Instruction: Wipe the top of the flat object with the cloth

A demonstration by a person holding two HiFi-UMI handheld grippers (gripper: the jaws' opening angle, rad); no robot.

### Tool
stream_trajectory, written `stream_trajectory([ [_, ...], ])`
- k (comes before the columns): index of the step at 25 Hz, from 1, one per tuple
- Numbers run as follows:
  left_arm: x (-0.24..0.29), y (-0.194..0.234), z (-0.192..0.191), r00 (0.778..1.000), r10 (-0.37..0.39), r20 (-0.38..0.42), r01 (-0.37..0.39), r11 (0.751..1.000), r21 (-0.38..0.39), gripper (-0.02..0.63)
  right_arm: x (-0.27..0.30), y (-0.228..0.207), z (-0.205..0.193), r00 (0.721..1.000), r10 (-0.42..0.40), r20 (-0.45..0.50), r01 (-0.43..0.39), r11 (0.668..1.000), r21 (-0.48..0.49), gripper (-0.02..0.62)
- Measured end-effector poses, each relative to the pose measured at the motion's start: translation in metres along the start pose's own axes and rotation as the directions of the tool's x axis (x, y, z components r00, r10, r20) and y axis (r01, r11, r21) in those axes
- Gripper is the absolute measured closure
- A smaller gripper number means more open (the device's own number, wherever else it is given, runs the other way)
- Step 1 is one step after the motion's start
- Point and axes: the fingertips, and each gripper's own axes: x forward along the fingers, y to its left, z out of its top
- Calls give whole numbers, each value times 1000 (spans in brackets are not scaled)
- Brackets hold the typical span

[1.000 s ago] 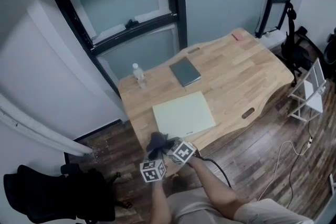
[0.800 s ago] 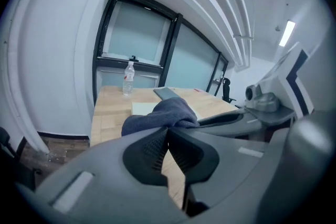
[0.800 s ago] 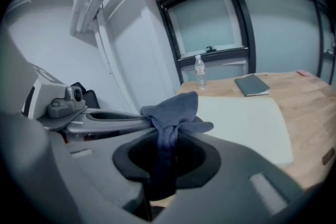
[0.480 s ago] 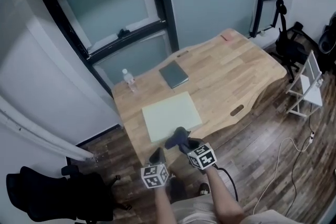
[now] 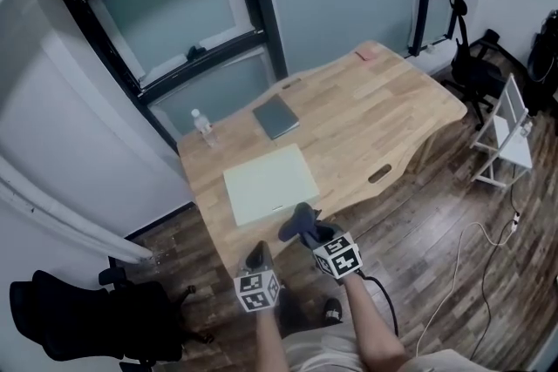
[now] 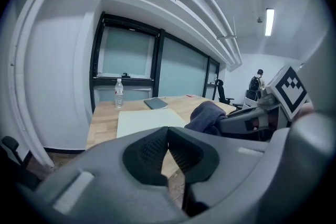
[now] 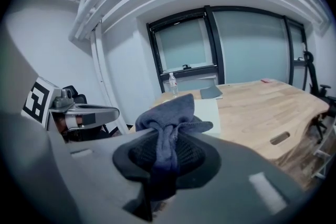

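Observation:
A pale green flat mat (image 5: 270,172) lies on the wooden table (image 5: 384,113) near its front edge, also seen as the mat (image 6: 149,123) and the mat (image 7: 209,108). A grey notebook (image 5: 276,116) lies beyond it. My right gripper (image 5: 307,233) is shut on a dark blue-grey cloth (image 5: 298,222), held just off the table's front edge. In the right gripper view the cloth (image 7: 170,113) bunches up out of the right gripper (image 7: 169,152). My left gripper (image 5: 258,253) hangs to its left over the floor. In its own view the left gripper (image 6: 168,136) is shut on nothing.
A water bottle (image 5: 203,126) stands at the table's far left corner, a small pink item (image 5: 366,54) at the far edge. A slot (image 5: 378,174) cuts the tabletop's front. A white rack (image 5: 510,135) stands right, a black chair (image 5: 87,318) lower left, a cable (image 5: 462,274) on the floor.
The two grippers were together at the cloth by the table's edge. Now the right one holds the cloth alone, and both sit farther back from the table, apart.

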Motion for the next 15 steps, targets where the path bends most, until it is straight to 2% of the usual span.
stream_trajectory([
  [5,-10,-2,1,999,42,19,-42,999,-3,598,-15,-1,-7,1000,-1,-5,0,1000,-15,515],
  [12,-13,-15,-11,1000,8,22,-7,1000,-27,598,-23,-2,-17,999,-5,-40,3,1000,-30,515],
  [15,-15,-15,-8,1000,5,24,-4,1000,-24,598,-22,2,-16,999,22,-45,-23,999,-31,515],
])
